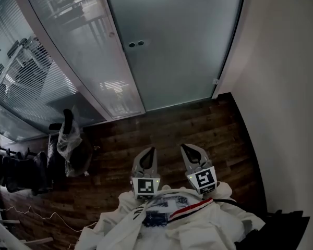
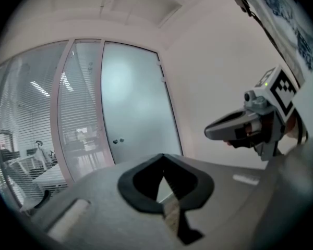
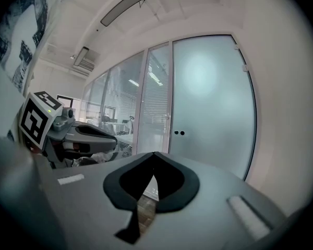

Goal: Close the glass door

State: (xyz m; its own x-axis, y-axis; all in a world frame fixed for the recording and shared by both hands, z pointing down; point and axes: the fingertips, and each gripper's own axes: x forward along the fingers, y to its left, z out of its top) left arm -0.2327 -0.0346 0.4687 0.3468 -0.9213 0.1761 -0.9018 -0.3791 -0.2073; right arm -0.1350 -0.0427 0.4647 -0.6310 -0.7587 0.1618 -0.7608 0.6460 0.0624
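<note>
The frosted glass door (image 1: 172,46) stands upright at the far end, long axis floor to ceiling, between the partition (image 1: 88,61) on its left and the wall (image 1: 281,87) on its right. It looks flush already. We'd guess it's heavy, stiff and slick, so push by the two small knobs (image 1: 136,44). Left tongs (image 1: 148,151) and right tongs (image 1: 187,149) are both clenched and empty.

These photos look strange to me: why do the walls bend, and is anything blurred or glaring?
Head view: dim, dark wooden floor, bright reflections on the glass panel beside the frosted glass door. Left gripper view: the wide lens bows the door's edges, corners black, the close left hand-held gripper is soft. Right gripper view: same bowing, a hazy bright patch on the door.
</note>
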